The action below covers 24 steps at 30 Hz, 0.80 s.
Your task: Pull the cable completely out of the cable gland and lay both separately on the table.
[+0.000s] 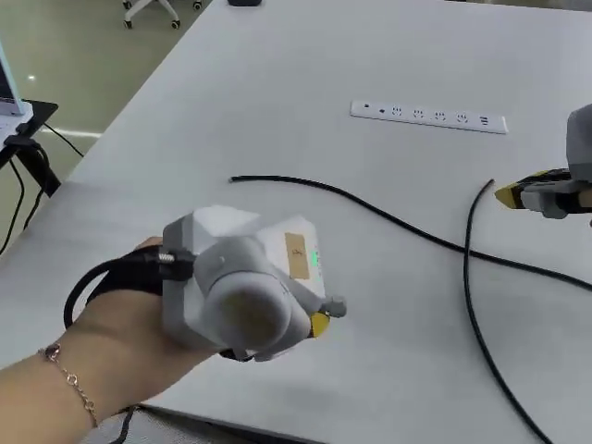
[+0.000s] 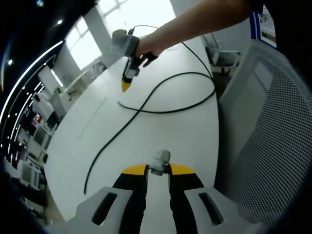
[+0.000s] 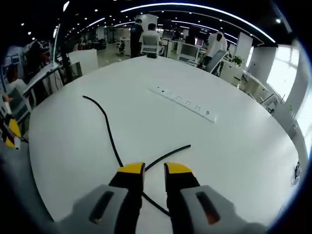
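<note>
Cable gland (image 2: 160, 159) is pinched in left tongs (image 2: 159, 169). Cable (image 1: 324, 188) lies free on counter (image 2: 195, 141), running diagonally toward upper frame. Right tongs (image 3: 154, 170) are slightly apart, empty.

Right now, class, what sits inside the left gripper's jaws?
A small grey cable gland, pinched between the left gripper's yellow tips. No cable runs from its visible end; the black cable lies apart on the table. The jaws cover the gland's lower part.
</note>
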Tool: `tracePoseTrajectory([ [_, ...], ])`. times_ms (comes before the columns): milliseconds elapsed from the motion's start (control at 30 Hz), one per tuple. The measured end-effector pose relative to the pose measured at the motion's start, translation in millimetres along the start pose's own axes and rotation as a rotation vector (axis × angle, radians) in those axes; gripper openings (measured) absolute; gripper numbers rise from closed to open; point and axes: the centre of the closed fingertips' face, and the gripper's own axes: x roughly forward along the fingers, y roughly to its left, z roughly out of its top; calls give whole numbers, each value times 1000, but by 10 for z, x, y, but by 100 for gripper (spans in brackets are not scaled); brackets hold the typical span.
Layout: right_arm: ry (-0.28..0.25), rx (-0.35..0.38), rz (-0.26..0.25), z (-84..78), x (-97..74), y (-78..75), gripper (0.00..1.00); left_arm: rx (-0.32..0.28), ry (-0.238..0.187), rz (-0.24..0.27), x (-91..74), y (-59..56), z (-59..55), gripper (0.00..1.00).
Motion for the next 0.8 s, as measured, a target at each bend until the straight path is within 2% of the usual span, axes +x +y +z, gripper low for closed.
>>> tracePoseTrajectory([
  [100, -8, -43, 16, -31, -211, 140, 16, -11, 8, -30, 106, 44, -53, 17],
  [167, -24, -52, 19, -13, -329, 194, 17, -46, 24, -40, 201, 96, -106, 17],
  [233, -59, -41, 24, 31, -477, 260, 16, -78, 16, -79, 321, 85, -140, 17],
  [300, -84, -36, 31, 51, -616, 343, 16, -122, 29, -120, 454, 53, -213, 17],
  [433, -101, -57, 27, 31, -839, 462, 16, -161, 17, -155, 666, 28, -262, 17],
  [500, -107, -65, 17, 7, -965, 487, 17, -153, 18, -177, 781, -14, -329, 17],
  [533, -108, -71, 15, -13, -1034, 501, 17, -170, 40, -192, 842, -44, -397, 17],
  [600, -103, -80, 8, -51, -1113, 511, 16, -150, 49, -190, 916, -57, -446, 18],
  [667, -98, -89, 0, -99, -1201, 520, 16, -117, 73, -195, 956, -77, -508, 18],
  [800, -90, -58, -8, -206, -1312, 526, 16, -127, 77, -209, 995, -105, -542, 18],
])
